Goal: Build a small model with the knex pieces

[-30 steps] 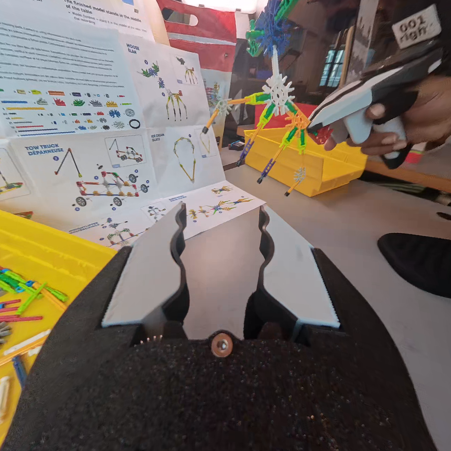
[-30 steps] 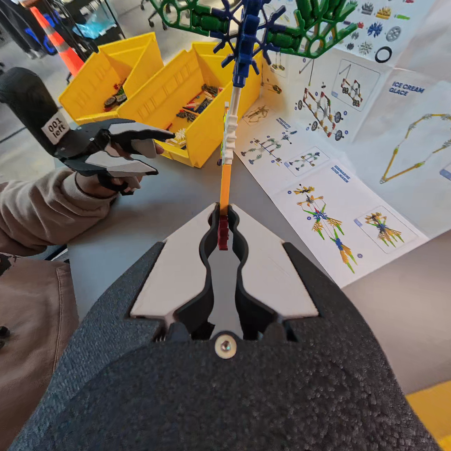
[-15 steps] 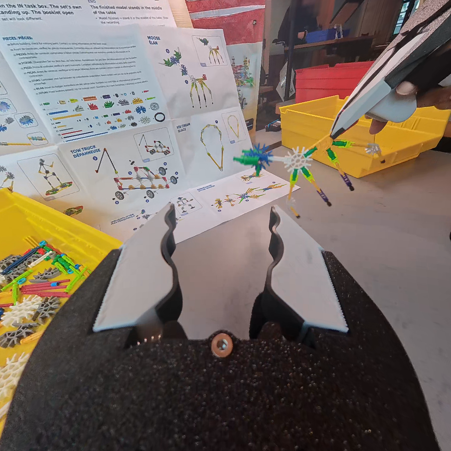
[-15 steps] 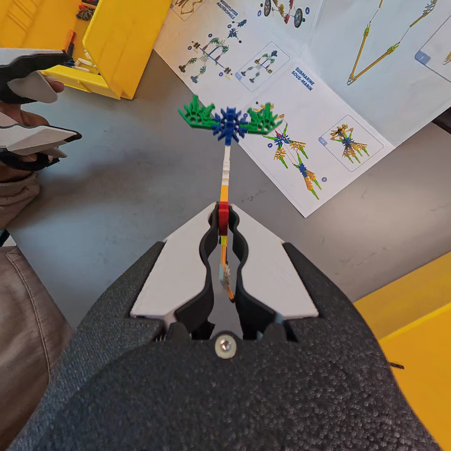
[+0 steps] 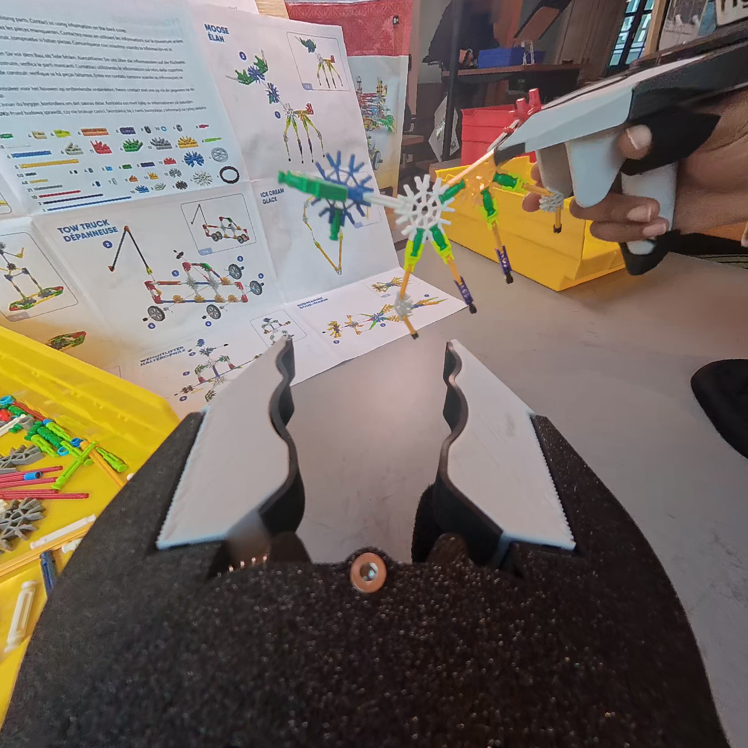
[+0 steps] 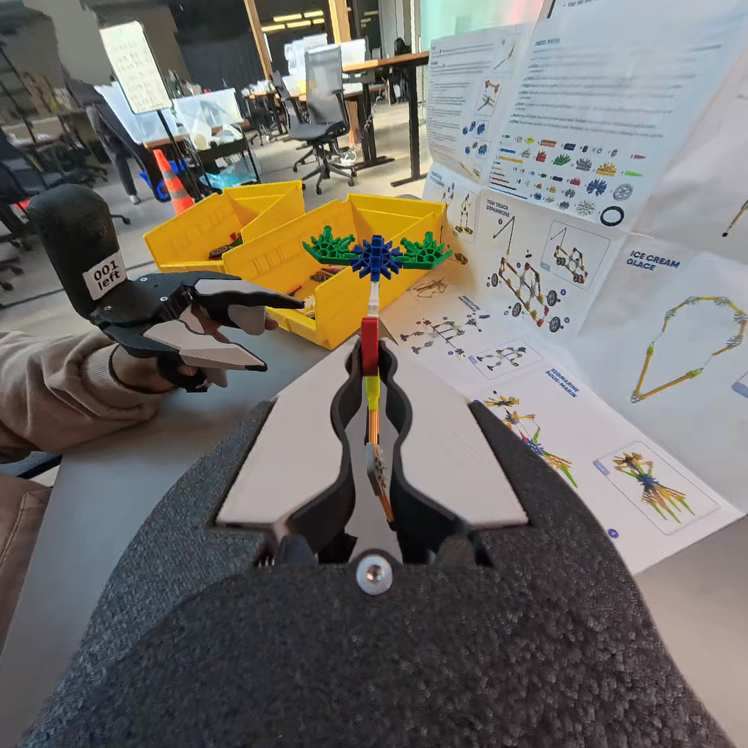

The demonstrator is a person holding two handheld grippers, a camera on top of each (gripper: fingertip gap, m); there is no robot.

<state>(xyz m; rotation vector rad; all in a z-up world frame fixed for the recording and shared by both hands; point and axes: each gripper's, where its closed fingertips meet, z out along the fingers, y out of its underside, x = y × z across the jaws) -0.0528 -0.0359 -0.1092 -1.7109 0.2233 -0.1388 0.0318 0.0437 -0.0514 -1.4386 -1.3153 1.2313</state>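
Note:
My right gripper point(image 6: 370, 344) is shut on a rod-and-connector toy model point(image 6: 376, 255), pinching its red connector point(image 6: 369, 340). The model's blue snowflake hub and two green fan pieces point forward past the fingertips. In the left wrist view the model point(image 5: 423, 206) hangs in the air from the right gripper point(image 5: 506, 141), its four legs pointing down just above the table. My left gripper point(image 5: 368, 348) is open and empty, low over the grey table, a short way in front of and below the model. It also shows in the right wrist view point(image 6: 283, 336), jaws apart.
A folded instruction sheet point(image 5: 162, 202) stands behind the table and lies partly flat on it. A yellow bin point(image 5: 60, 465) of loose rods and connectors is at my left; another yellow bin point(image 5: 526, 251) is far right. A black object point(image 5: 720, 396) lies at the right edge. My hands' fingertips stand some 15 centimetres from each other.
The right gripper brought the model down from high up and tipped it level, legs down, closer to the left gripper. The left gripper stayed open and shifted only slightly.

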